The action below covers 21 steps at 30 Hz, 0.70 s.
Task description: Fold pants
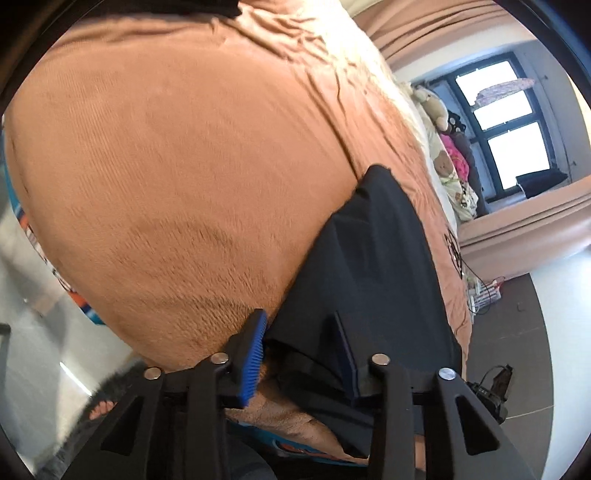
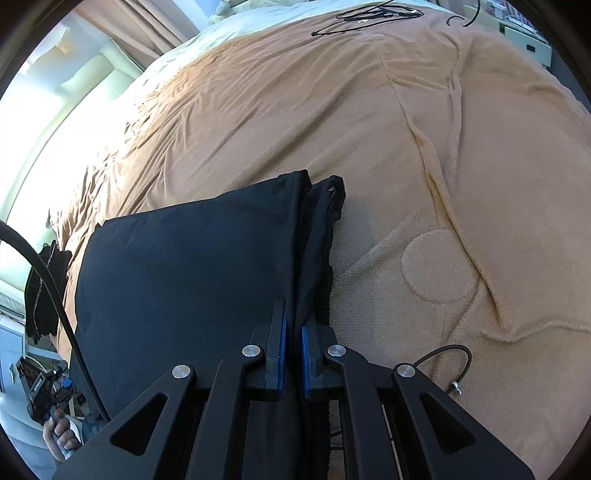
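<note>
The black pants lie folded lengthwise on the tan blanket that covers a bed. My right gripper is shut on the pants' right edge, near the bed's front. In the left wrist view the pants run away toward the far side. My left gripper is open. Its blue left pad is over the blanket beside the pants' edge, and its right finger lies under or behind the cloth.
Black cables lie at the blanket's far end and a looped cord at the near right. Soft toys and bedding sit by a window. A dark garment hangs off the bed's left edge.
</note>
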Tool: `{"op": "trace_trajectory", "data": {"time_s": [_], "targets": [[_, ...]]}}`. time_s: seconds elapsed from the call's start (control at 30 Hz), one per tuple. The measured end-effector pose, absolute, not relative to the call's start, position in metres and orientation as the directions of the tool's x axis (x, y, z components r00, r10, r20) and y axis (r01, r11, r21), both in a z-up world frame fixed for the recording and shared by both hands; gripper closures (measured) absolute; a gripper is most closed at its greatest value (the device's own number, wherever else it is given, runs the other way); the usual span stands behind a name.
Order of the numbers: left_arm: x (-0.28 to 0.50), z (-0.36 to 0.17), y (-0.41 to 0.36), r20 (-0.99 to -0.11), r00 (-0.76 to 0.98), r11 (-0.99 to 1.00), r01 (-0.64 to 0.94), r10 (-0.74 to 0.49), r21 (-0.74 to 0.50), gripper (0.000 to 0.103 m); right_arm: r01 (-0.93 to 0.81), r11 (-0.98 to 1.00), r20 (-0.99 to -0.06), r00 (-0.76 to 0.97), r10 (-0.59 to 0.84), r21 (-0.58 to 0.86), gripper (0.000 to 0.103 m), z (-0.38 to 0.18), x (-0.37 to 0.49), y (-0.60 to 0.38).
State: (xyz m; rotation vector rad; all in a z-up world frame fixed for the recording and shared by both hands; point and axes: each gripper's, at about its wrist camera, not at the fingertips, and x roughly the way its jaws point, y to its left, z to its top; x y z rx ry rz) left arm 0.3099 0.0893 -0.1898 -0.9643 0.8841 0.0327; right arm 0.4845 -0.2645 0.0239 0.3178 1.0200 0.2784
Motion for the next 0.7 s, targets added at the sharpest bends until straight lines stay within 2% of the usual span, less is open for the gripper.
{"op": "trace_trajectory", "data": {"time_s": [0.47,0.53,0.57,0.6,0.7], "targets": [[0.306,-0.202,0.087,-0.597,0.692,0.506,-0.375,-0.405,-0.777,0.065,-0.074,0.925,-0.793,0.492,0.359,0.372,0.1,0.021,0.487,-0.263],[0.306,-0.201,0.086,-0.601,0.694,0.518,-0.372,-0.396,-0.77,0.073,-0.073,0.924,-0.791,0.495,0.361,0.376,0.099,0.022,0.486,-0.263],[0.306,-0.202,0.085,-0.604,0.691,0.523,-0.371,-0.396,-0.767,0.082,-0.07,0.923,-0.788,0.498,0.362,0.379,0.099,0.024,0.485,-0.264],[0.305,-0.203,0.085,-0.603,0.689,0.52,-0.37,-0.403,-0.77,0.087,-0.069,0.918,-0.782,0.502,0.37,0.39,0.097,0.025,0.484,-0.266],[0.302,-0.204,0.086,-0.594,0.694,0.511,-0.366,-0.406,-0.778,0.091,-0.062,0.917,-0.778,0.509,0.368,0.394,0.094,0.033,0.478,-0.274]]}}
